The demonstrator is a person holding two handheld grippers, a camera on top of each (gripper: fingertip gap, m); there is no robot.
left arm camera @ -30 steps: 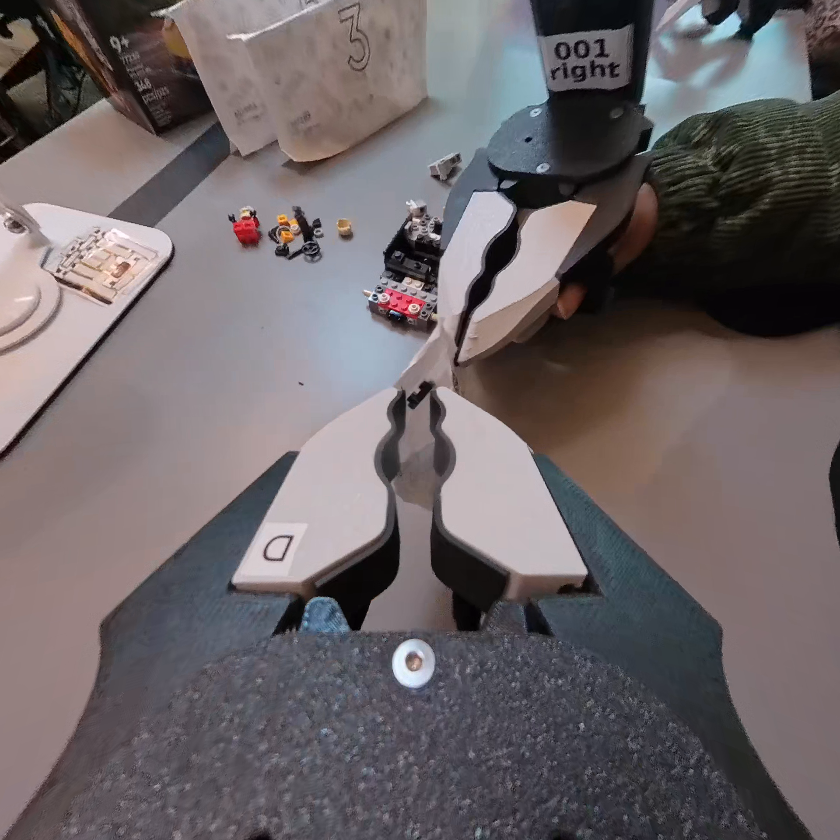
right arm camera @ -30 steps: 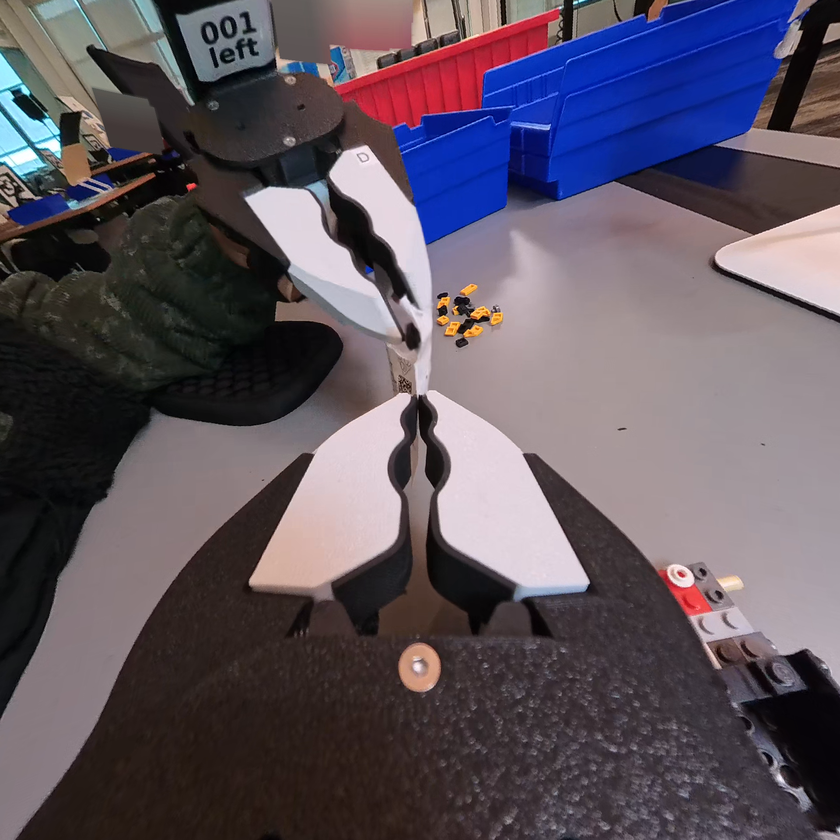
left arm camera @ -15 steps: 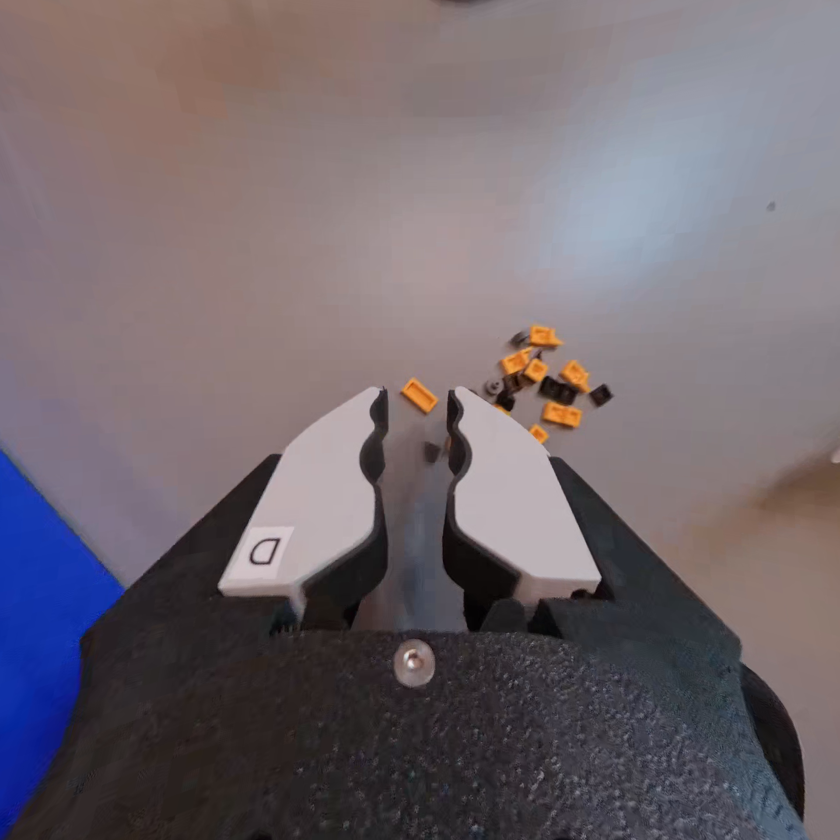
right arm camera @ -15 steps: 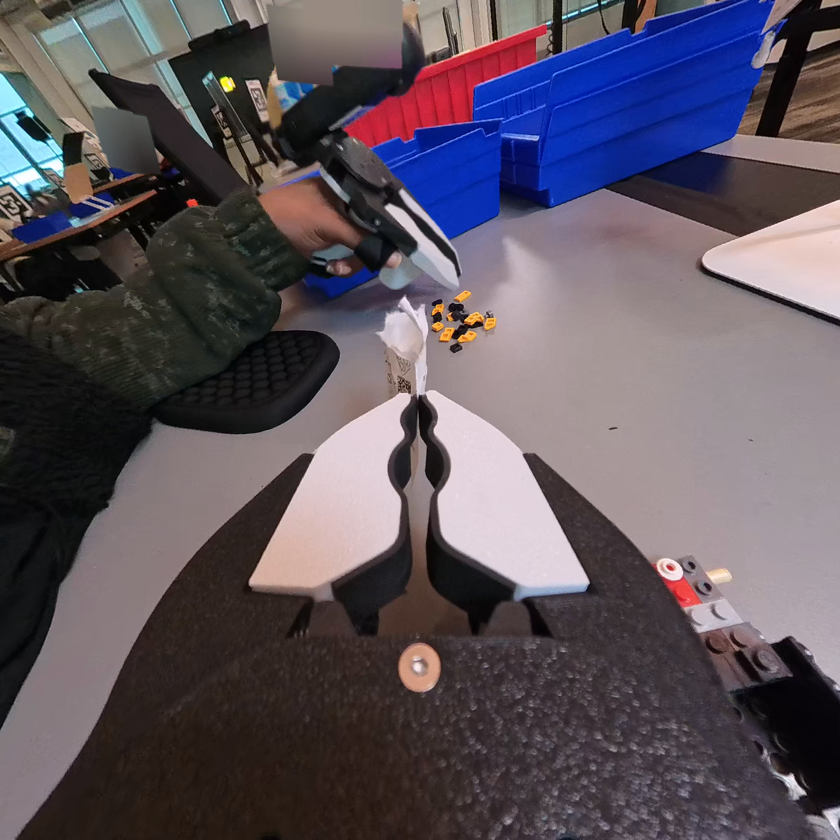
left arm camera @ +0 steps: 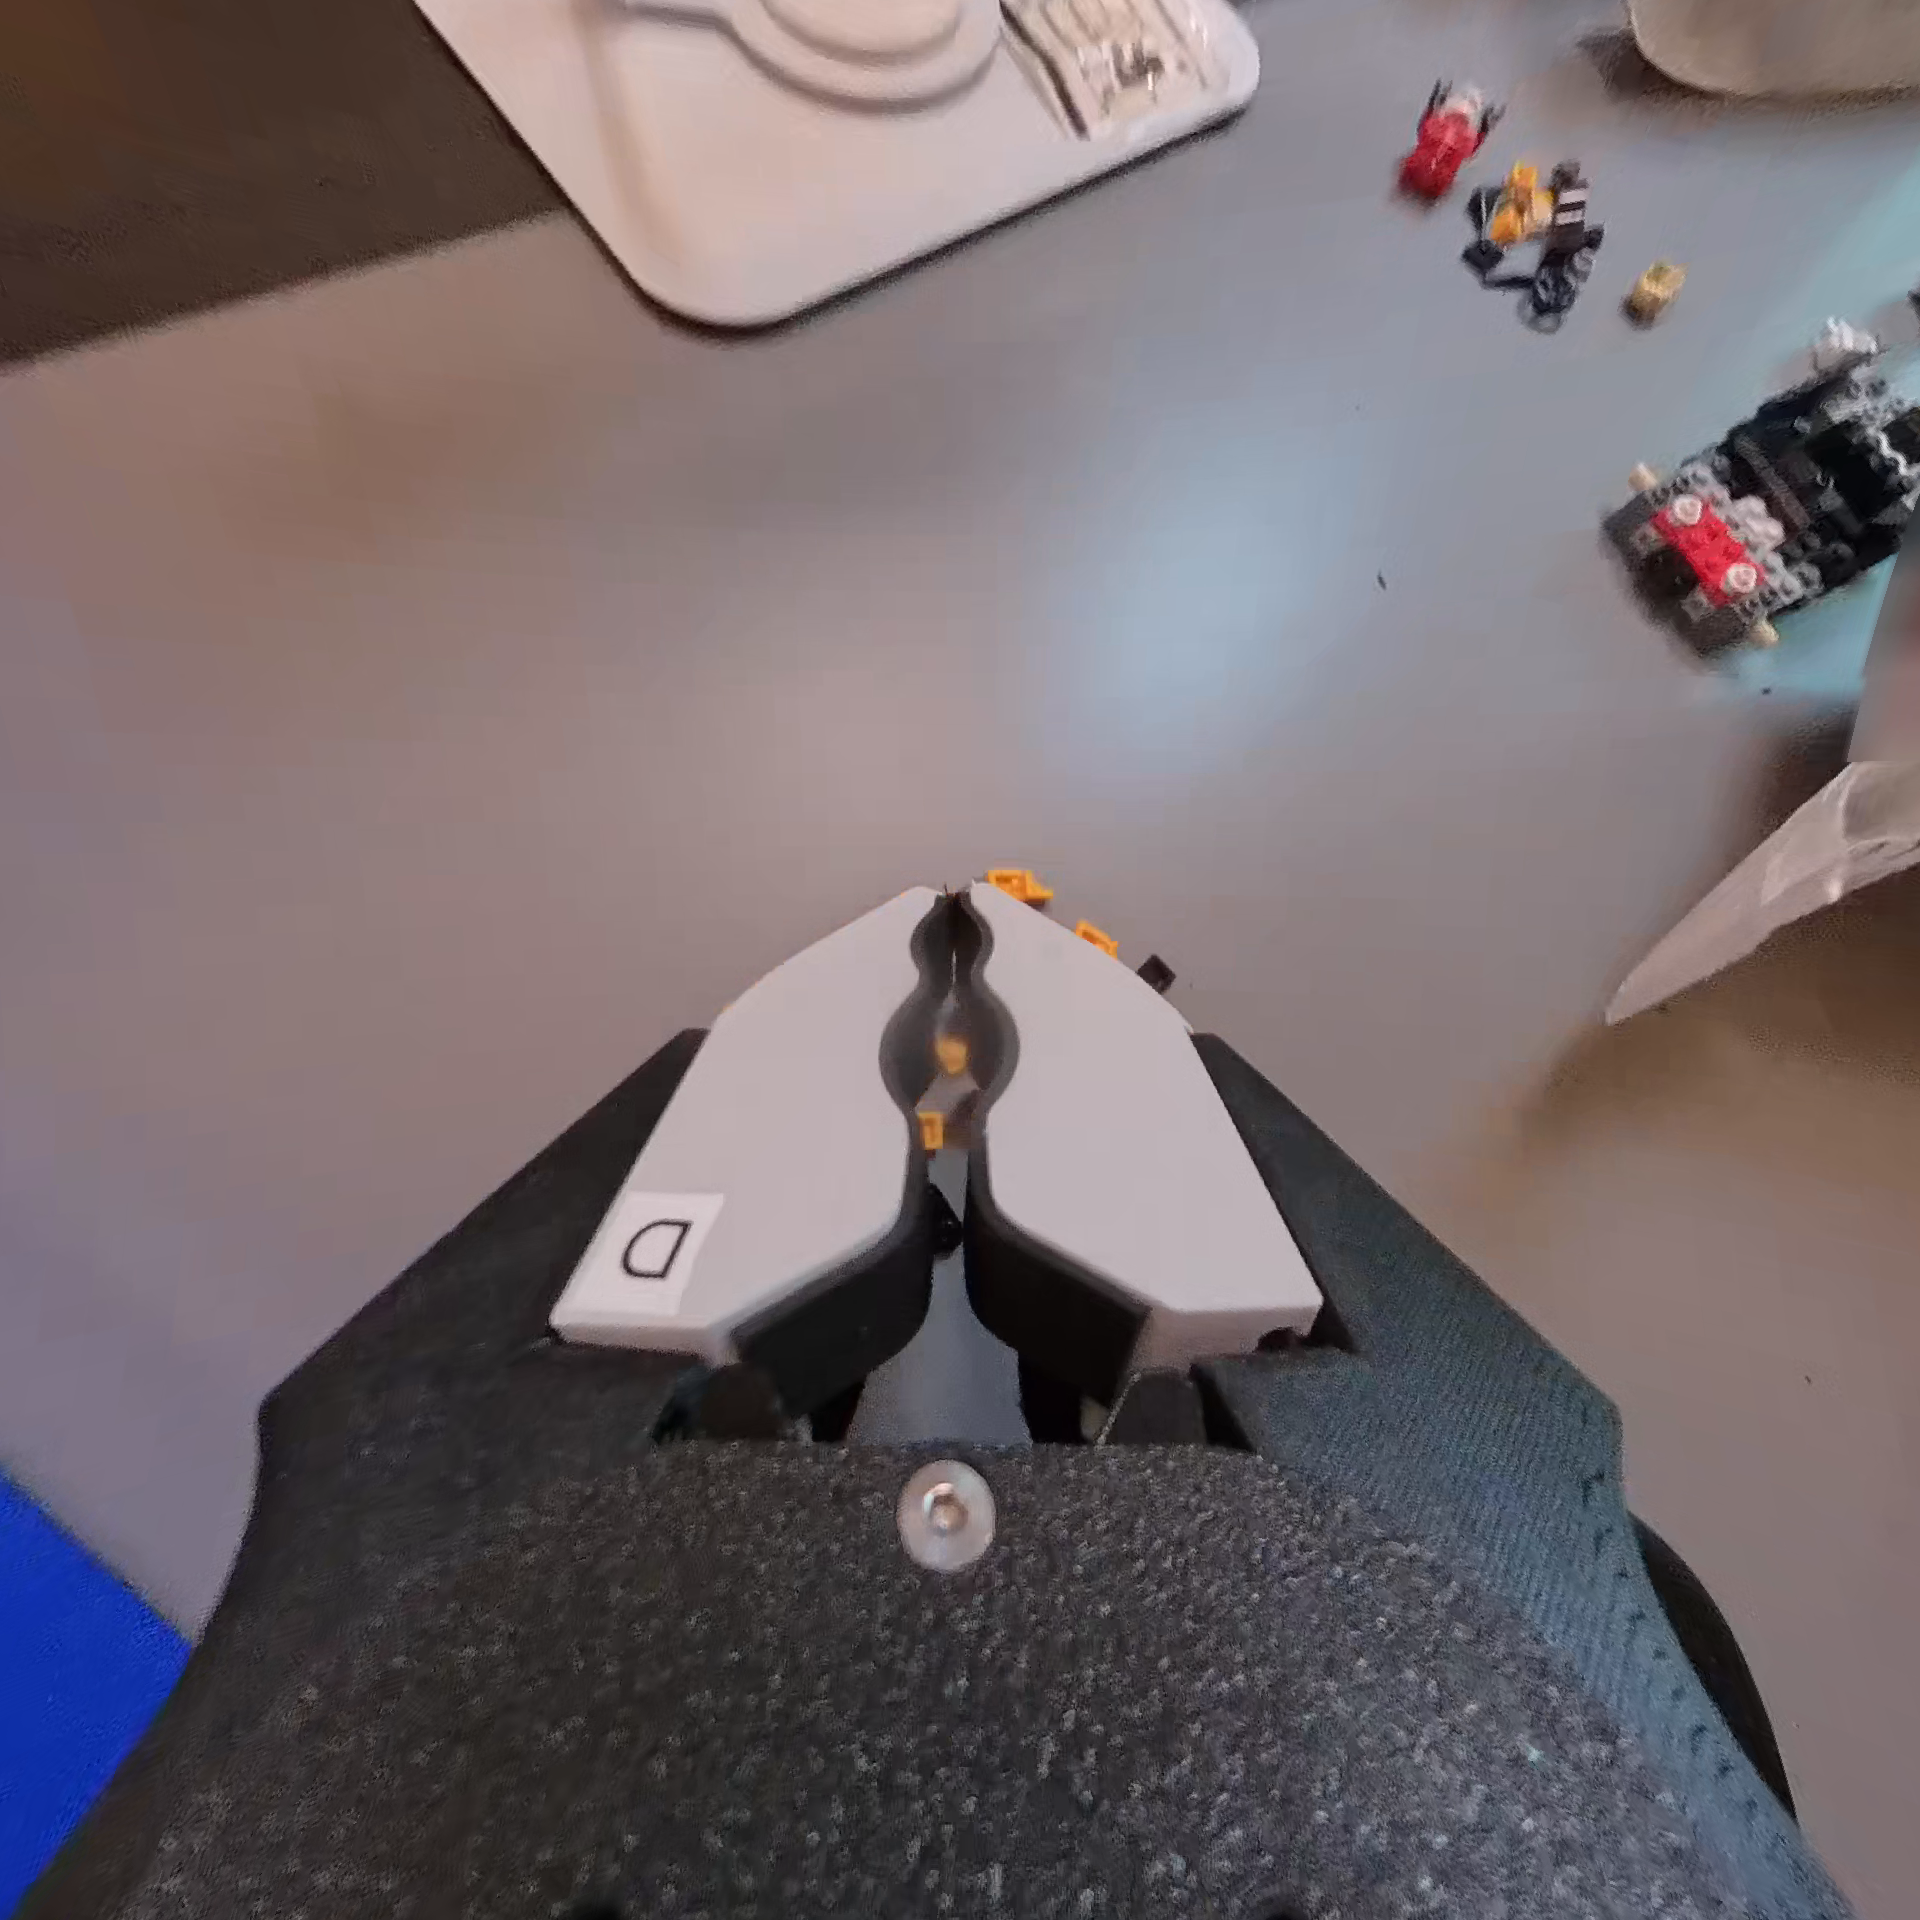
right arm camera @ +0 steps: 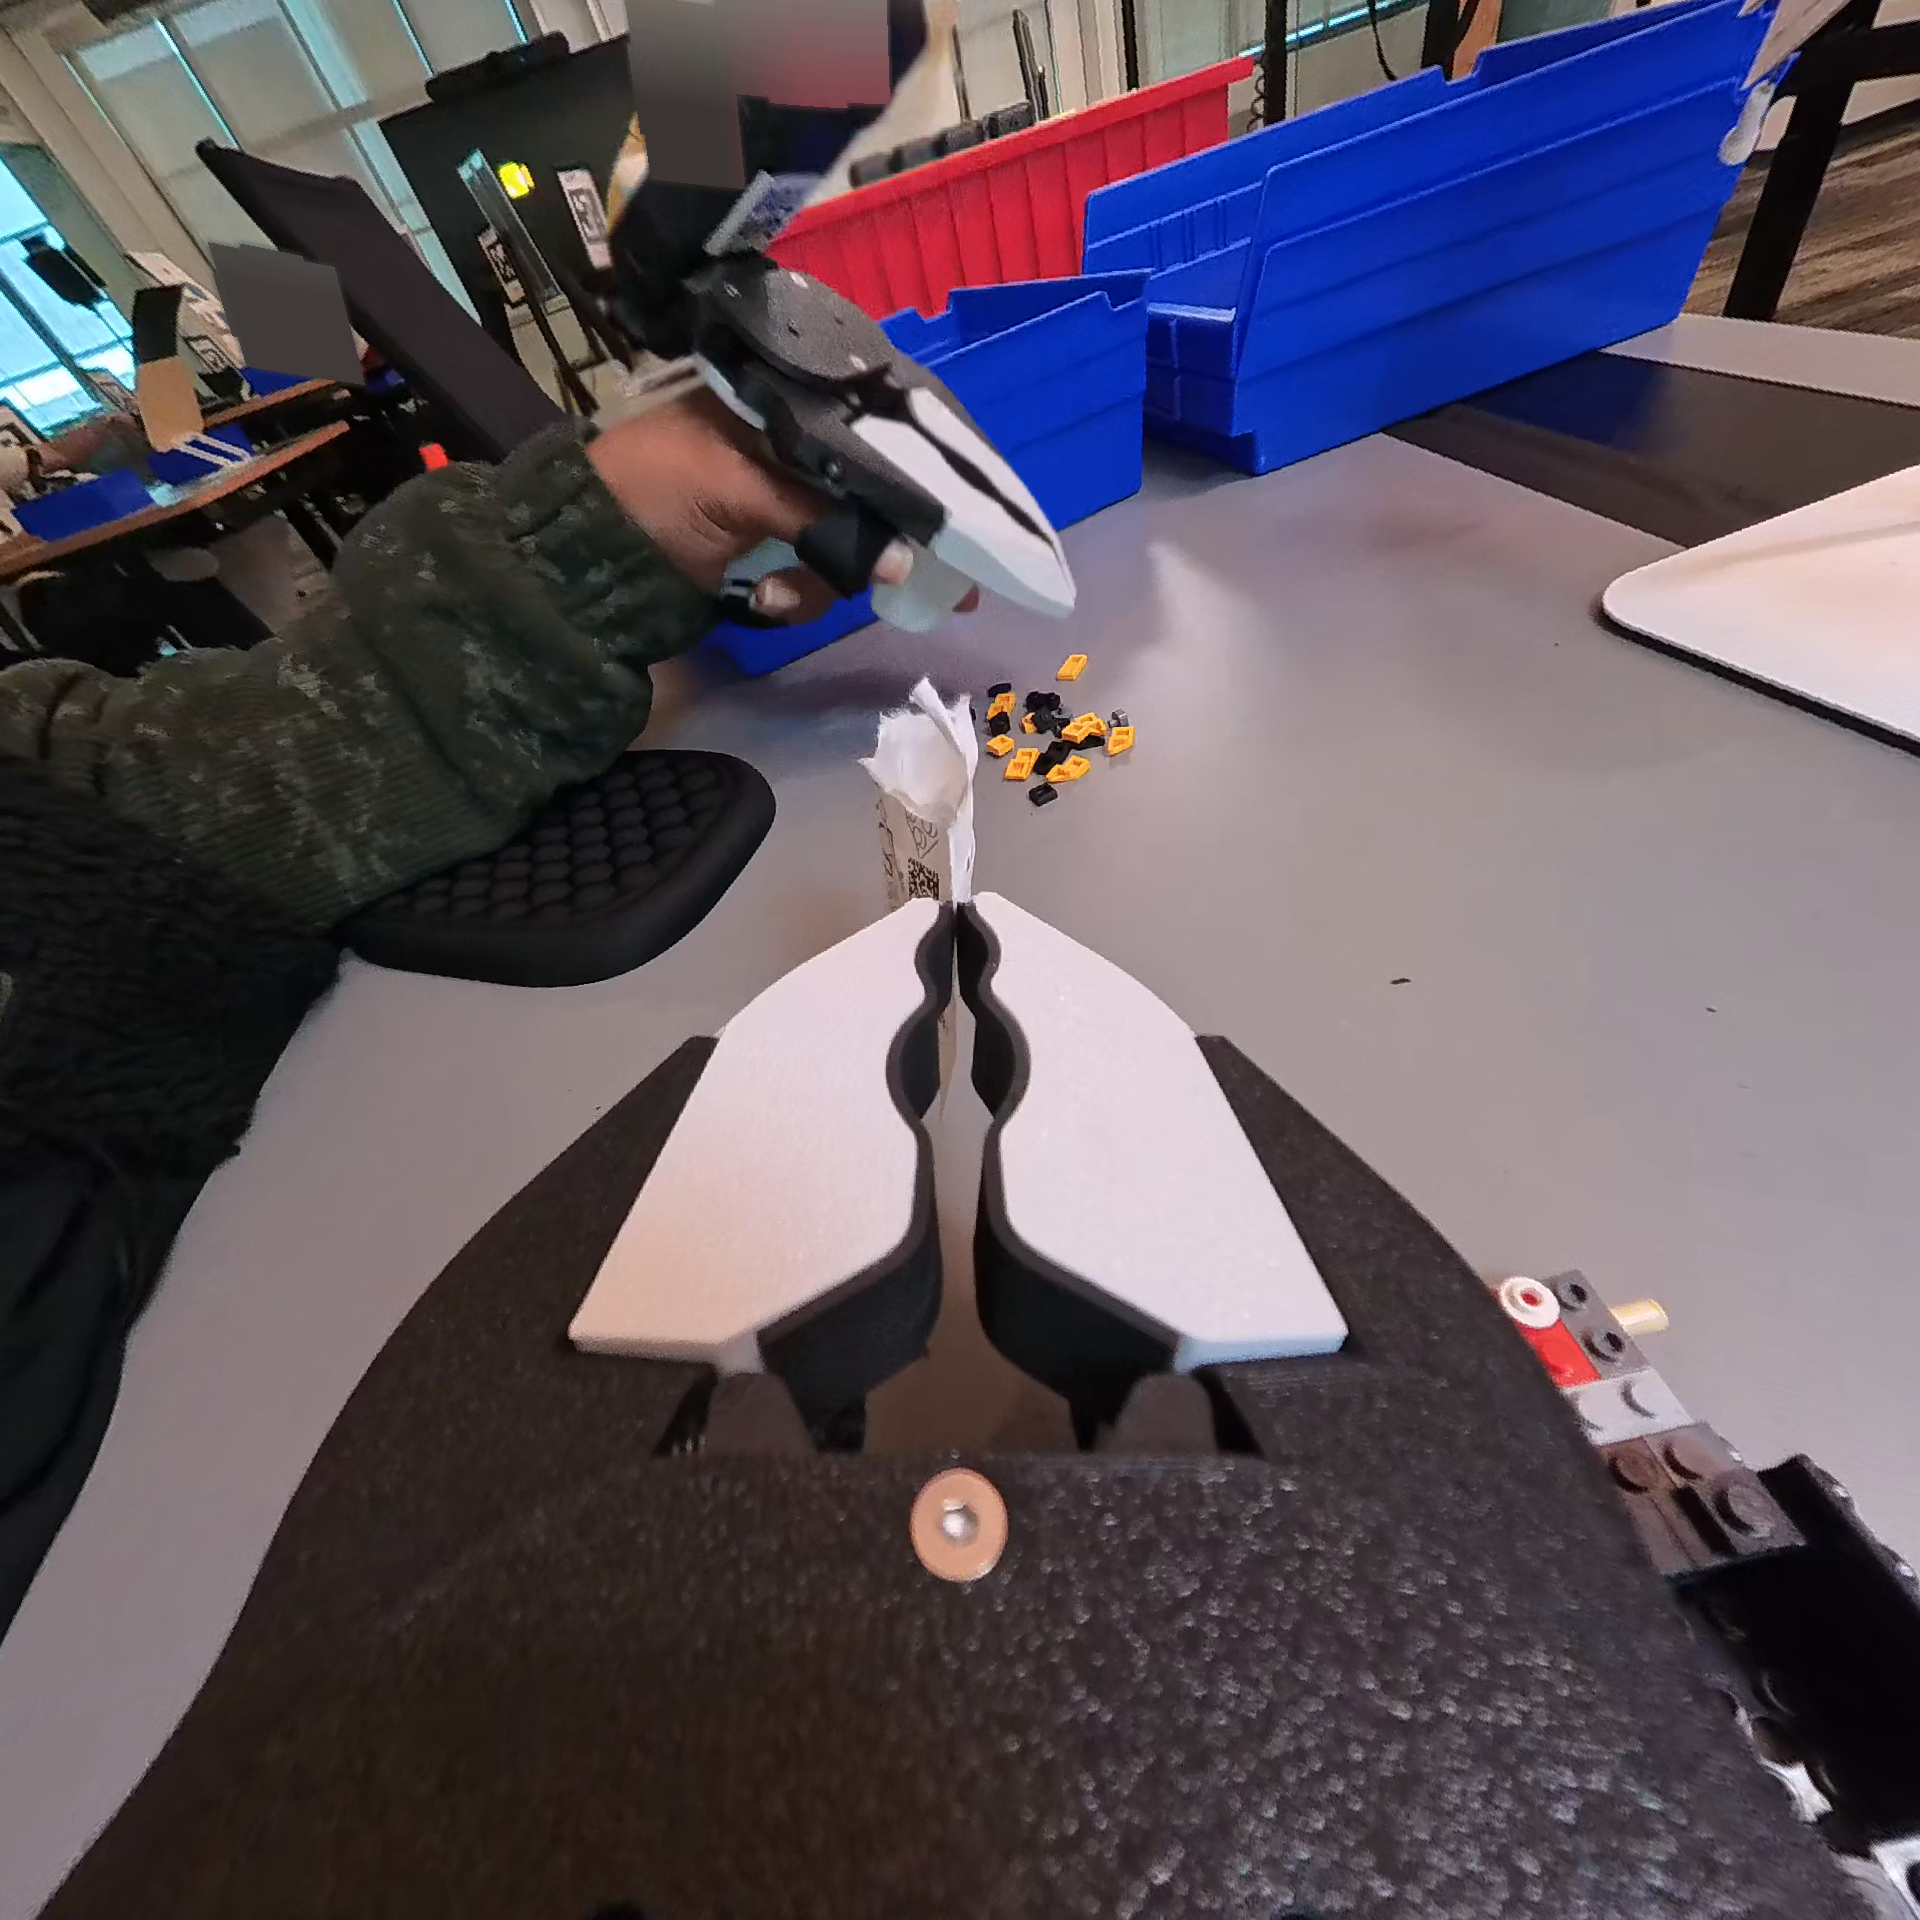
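Grippers, two, hand-held, over a grey bench; left gripper clenched, tips together, whether anything small is pinched cannot be told, poised above a heap of orange and black bricks lying mid-bench; right gripper clenched on a torn white paper bag, both pads pressed to it, bag standing up from the tips, just beside the bricks; black wrist rest under a green sleeve at the near-left edge; half-built model, black, grey and red, right of the bag; white tray at the far edge; blue bins and a red bin along the opposite edge.
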